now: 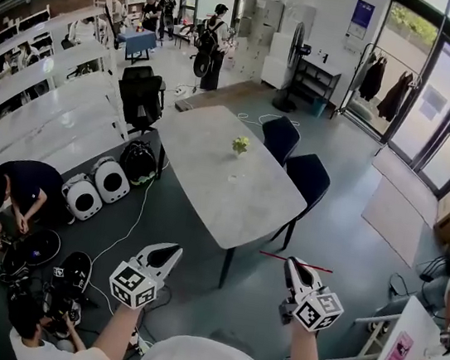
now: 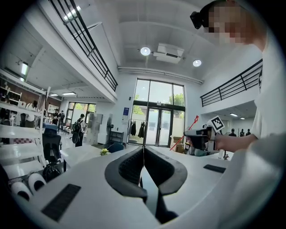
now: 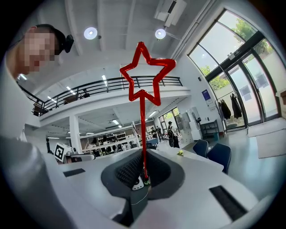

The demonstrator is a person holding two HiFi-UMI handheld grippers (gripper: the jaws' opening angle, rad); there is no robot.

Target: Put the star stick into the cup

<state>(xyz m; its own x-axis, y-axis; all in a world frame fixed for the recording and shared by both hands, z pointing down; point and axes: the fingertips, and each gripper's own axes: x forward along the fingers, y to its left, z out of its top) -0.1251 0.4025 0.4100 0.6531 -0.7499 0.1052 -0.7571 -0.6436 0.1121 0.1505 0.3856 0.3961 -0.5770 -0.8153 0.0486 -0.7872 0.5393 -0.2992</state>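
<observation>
Right tongs: the right gripper has its jaws drawn almost together, pinching the red star stick near its lower end.
Star stick: in the right gripper view it rises out of the jaws, with the open star outline at its far end. In the head view it shows as a thin red line lying across the jaw tips, in the air on the near side of the table.
Left tongs: the left gripper is closed, pad against pad, with nothing between them. It is held beside the right one, a little apart from it.
Seen across: from the left gripper view, the right gripper and the slanting stick show off to the side.
Arms: both bare forearms reach forward, and a marker cube rides on each gripper.
Table: a pale stone-topped table stands ahead of both grippers, well apart from them.
On the table: one small yellow-green thing, too small to identify.
Seating: two dark blue chairs stand at the table's far side.
Room: people crouch over gear on the floor to the left.
</observation>
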